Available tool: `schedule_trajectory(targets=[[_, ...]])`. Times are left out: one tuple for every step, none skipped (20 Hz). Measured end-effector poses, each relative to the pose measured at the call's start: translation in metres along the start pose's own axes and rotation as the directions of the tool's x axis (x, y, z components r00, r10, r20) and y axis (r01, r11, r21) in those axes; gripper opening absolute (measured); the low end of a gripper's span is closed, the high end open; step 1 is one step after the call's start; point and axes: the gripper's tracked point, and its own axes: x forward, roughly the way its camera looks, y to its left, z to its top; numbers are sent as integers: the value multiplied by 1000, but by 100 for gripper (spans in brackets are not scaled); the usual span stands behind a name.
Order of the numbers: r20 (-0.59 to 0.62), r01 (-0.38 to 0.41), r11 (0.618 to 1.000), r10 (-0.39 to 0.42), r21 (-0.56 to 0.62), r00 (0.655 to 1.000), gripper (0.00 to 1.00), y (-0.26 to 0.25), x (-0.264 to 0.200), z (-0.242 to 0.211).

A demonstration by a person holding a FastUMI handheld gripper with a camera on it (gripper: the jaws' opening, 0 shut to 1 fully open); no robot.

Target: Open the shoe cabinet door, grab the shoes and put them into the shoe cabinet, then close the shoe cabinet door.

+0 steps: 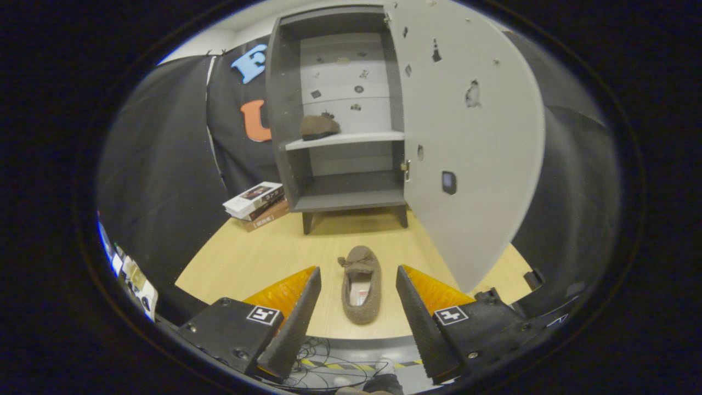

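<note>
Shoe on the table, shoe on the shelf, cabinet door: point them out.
Shoe on the table (361, 285), gripper view, its opening, between the open fingers.
Shoe on the shelf (318, 127), gripper view, its side.
Cabinet door (471, 159), gripper view, inner face, swung open.

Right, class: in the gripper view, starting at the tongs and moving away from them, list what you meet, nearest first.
Open tongs, touching nothing → brown slipper on the table between them → cabinet's bottom shelf → second slipper on the upper shelf → cabinet's back wall.

Recording booth: black cloth wall (159, 164) (draped) behind shoe cabinet (340, 109).
</note>
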Motion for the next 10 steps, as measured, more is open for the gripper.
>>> schedule_trajectory(targets=[[-8,-17,1000,17,-3,1000,88,7,16,-5],[-27,-28,1000,28,-3,999,88,14,34,-12],[-63,-34,999,33,-11,997,88,19,50,-24],[-92,-40,999,37,-25,995,88,23,66,-35],[-124,-41,998,34,-49,992,88,26,82,-44],[-147,-44,995,30,-87,989,88,28,99,-54],[-168,-39,993,19,-114,986,88,28,114,-61],[-194,-38,993,16,-112,981,88,29,129,-70],[-230,-40,994,17,-97,973,88,30,140,-79],[-266,-32,996,10,-78,964,88,29,153,-87]])
